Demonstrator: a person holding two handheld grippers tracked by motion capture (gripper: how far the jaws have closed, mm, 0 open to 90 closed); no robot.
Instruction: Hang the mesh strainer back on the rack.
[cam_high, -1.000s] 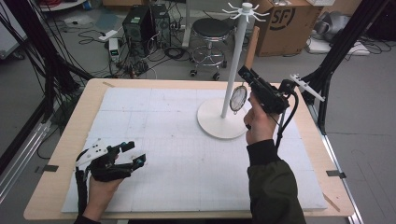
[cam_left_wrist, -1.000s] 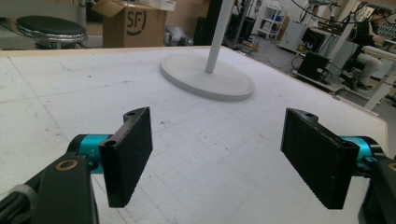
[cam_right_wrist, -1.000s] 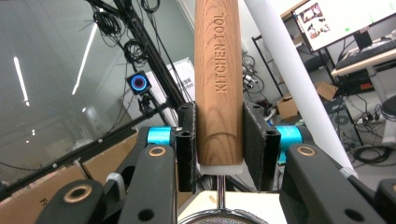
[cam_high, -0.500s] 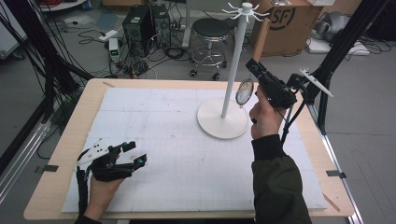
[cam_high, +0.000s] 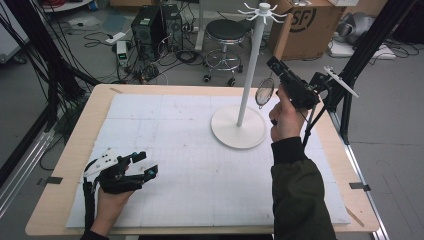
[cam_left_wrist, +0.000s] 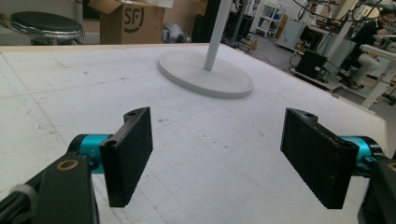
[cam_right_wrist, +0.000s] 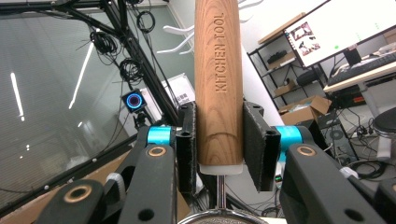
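Two grippers are in my hands, and only one is working. My right gripper (cam_right_wrist: 219, 149) is clamped on the wooden handle (cam_right_wrist: 218, 84) of a small strainer (cam_high: 264, 92); its pads press both sides of the wood near the end where the metal shank comes out. From above, the strainer is lifted off the table beside the pole of the white stand (cam_high: 239, 131), its mesh bowl just right of the pole and hanging below the jaws, the handle angling up toward the hooks (cam_high: 261, 11) at the top. I judge I'm holding it by the bowl end of the handle so the far end stays free to meet a hook; whether that end has a loop or hole I can't tell from here. The bowl is still well below the hooks, so I reckon the lift needs to go further.

My left gripper (cam_left_wrist: 219, 156) sits near the front left of the table (cam_high: 70, 165), well away from the stand, its jaws wide apart with nothing between them but the white mat (cam_left_wrist: 196, 135). I keep it parked there, I think, so it stays clear of the stand's base and of the right arm's path.
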